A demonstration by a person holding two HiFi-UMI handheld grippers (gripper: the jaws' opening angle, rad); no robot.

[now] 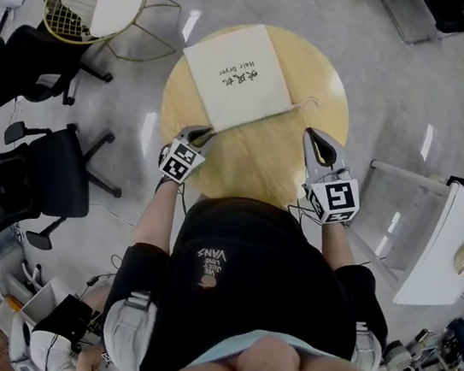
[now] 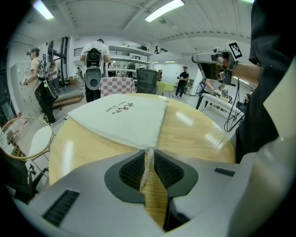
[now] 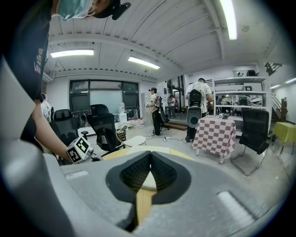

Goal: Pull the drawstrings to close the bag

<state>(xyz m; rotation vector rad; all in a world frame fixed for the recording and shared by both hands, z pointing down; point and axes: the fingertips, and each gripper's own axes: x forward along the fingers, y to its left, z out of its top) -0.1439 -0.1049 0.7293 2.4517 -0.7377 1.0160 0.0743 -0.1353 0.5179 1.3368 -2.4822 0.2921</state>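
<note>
Round wooden bench (image 1: 261,163), one item on it: cream drawstring bag (image 1: 236,73), lying flat, print up, on the far half. Its mouth edge faces me, straight and ungathered, so I judge the closing barely begun.

- Left gripper (image 1: 208,134): jaws pinched on the left drawstring (image 2: 147,159) at the bag's near corner.
- Right gripper (image 1: 311,138): jaws together on nothing, apart from the right drawstring (image 1: 303,105), which lies loose on the wood.
- Left to do: take that cord, then pull both outward.
- Around: glossy grey floor (image 1: 400,102), wire chair (image 1: 100,1), black office chairs (image 1: 44,174), white table (image 1: 435,245).
</note>
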